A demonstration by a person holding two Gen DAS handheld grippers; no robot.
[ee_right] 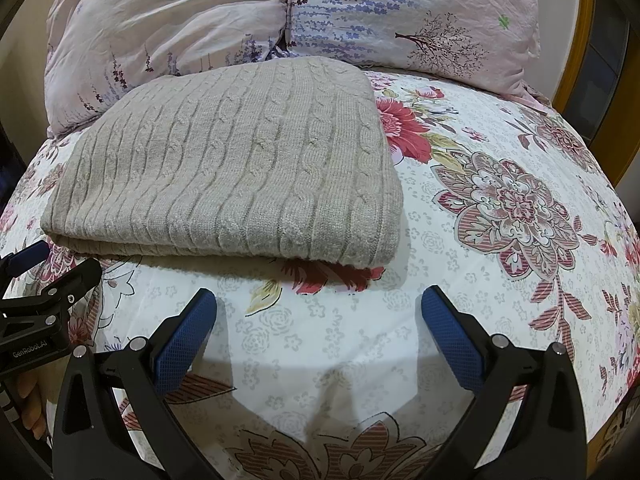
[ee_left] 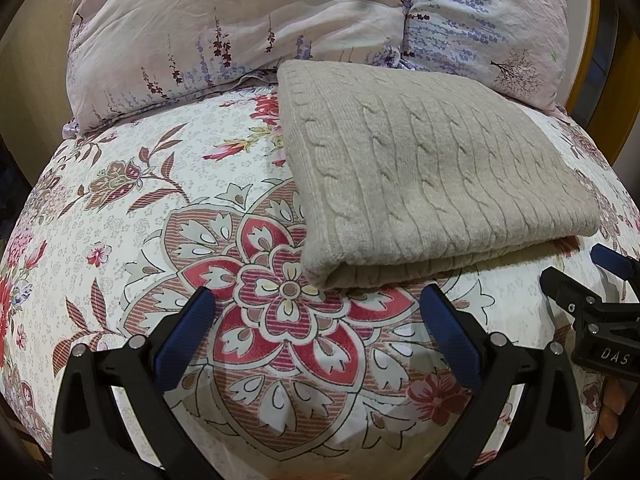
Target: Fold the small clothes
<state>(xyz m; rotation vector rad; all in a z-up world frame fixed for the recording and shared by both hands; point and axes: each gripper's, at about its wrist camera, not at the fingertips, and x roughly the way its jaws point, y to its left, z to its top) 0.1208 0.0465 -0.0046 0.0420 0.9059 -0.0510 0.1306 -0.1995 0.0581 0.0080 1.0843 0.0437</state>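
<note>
Already folded, the beige cable-knit sweater [ee_left: 432, 176] lay flat on the floral bed [ee_left: 120, 220]; the left tool [ee_left: 316, 312] and the right tool [ee_right: 318, 312] gaped wide, empty.

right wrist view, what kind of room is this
Most likely a bedroom: the folded knit sweater lies on a bed with a floral bedspread, and two pillows sit behind it. Both grippers hover open near its front edge.
</note>
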